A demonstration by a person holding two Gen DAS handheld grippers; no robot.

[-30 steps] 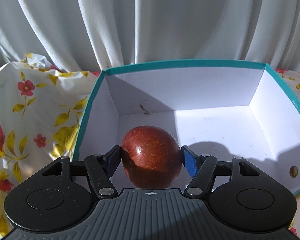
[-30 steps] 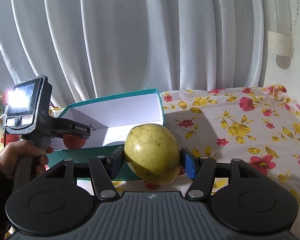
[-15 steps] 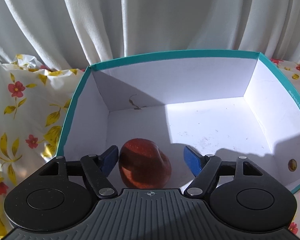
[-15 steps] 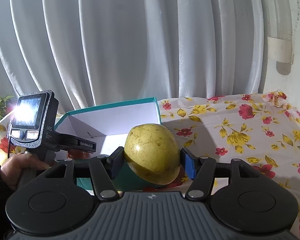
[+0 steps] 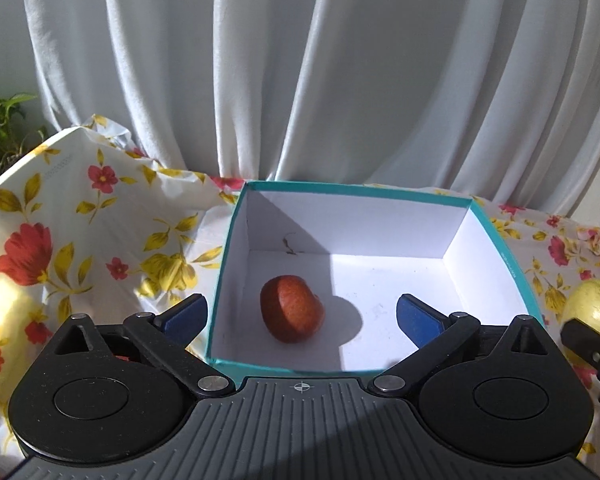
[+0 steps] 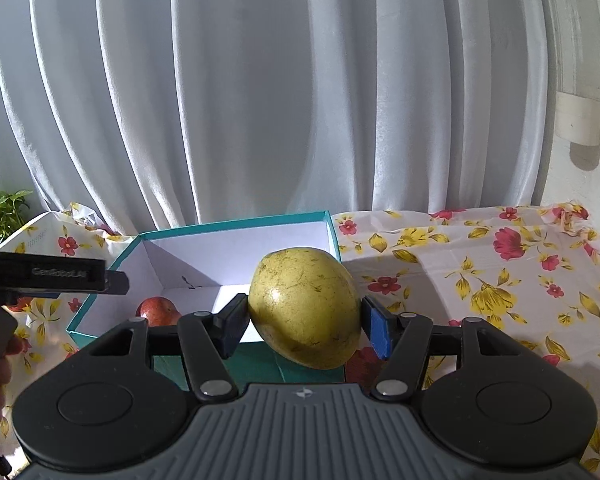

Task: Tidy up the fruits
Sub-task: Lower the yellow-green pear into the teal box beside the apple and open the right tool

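Note:
A red apple lies on its side on the floor of a white box with a teal rim, towards its left front. My left gripper is open and empty, raised above the box's near edge. My right gripper is shut on a yellow-green mango, held in the air in front of the box. The apple also shows in the right wrist view. The mango shows at the right edge of the left wrist view.
A floral tablecloth covers the table. White curtains hang behind. A green plant stands at far left. The left hand-held gripper shows at left in the right wrist view.
My left gripper opened and let the apple go into the box, then pulled back and up. My right gripper still holds the mango and has risen slightly.

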